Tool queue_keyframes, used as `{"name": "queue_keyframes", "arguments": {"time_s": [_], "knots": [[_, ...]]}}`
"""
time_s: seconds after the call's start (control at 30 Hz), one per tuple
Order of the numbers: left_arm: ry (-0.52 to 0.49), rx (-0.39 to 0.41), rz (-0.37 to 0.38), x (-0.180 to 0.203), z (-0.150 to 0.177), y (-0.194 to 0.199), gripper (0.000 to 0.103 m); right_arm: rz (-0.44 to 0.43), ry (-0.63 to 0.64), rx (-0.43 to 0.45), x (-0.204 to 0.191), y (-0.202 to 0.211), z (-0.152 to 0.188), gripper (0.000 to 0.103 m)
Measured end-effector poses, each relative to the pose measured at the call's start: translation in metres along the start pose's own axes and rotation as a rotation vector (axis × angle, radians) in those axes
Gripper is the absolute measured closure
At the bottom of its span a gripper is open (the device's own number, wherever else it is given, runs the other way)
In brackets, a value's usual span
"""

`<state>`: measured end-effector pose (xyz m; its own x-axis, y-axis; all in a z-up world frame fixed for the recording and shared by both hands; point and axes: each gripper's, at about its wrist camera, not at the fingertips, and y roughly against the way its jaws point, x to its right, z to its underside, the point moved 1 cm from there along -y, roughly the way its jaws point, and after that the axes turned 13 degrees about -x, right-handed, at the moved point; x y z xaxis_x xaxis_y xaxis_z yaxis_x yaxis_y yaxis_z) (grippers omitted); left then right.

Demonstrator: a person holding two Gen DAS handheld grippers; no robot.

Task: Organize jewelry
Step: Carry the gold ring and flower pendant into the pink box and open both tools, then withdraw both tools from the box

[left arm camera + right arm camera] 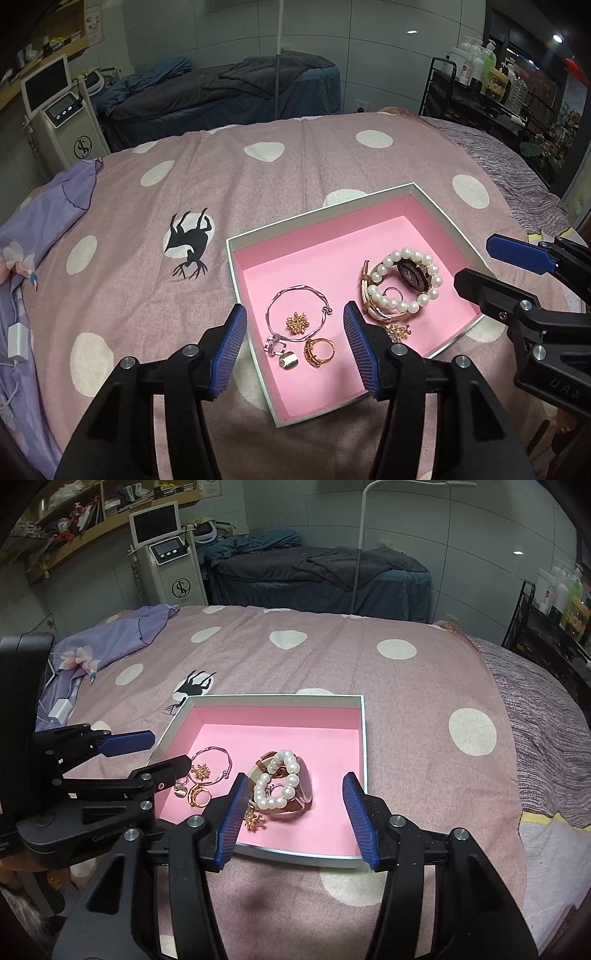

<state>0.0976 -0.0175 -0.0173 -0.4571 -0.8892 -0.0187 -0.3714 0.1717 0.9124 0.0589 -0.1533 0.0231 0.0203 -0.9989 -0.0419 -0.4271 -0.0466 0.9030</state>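
Left gripper (pixel 294 341), fingers apart and empty, straddles the thin silver bangle (pixel 297 313) at the pink-lined box's (pixel 436 206) near-left; right gripper (pixel 293 814), likewise apart, is farther.

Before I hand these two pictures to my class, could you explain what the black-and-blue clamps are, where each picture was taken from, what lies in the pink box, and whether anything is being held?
The clamps are two hand-held grippers, one in each of a person's hands, each carrying a camera that looks along its fingers. One picture comes from the left gripper, the other from the right gripper. Both are open and hold nothing. On a spotted bedspread sits a box lined in pink. Inside lie a pearl bracelet wound around a watch, a silver bangle, a gold ring and small gold charms.
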Motion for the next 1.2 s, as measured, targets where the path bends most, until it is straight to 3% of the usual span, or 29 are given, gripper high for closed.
{"name": "queue_keyframes", "arguments": {"time_s": [0.13,0.2,0.47,0.53,0.57,0.83,1.2], "knots": [[-0.003,0.02,-0.04,-0.004,0.004,0.012,0.035,0.006,-0.009,-0.006,0.0,0.004,0.001,0.05],[0.003,0.034,-0.052,-0.007,0.008,0.02,0.023,0.01,-0.017,-0.009,0.0,0.007,0.003,0.048],[0.019,0.001,-0.053,-0.008,0.024,0.033,0.008,0.02,-0.045,-0.054,-0.002,0.016,0.014,0.044],[0.022,-0.017,-0.048,-0.006,0.028,0.032,0.008,0.029,-0.049,-0.06,-0.003,0.019,0.017,0.034],[0.024,-0.024,-0.049,-0.006,0.031,0.032,0.008,0.037,-0.05,-0.062,-0.003,0.02,0.019,0.025],[0.052,-0.113,-0.057,-0.008,0.045,0.023,0.006,0.06,-0.017,-0.106,-0.01,0.023,0.025,0.019],[0.027,-0.18,-0.094,-0.001,0.051,0.019,0.006,0.163,0.044,-0.202,-0.015,0.012,0.027,0.018]]}}
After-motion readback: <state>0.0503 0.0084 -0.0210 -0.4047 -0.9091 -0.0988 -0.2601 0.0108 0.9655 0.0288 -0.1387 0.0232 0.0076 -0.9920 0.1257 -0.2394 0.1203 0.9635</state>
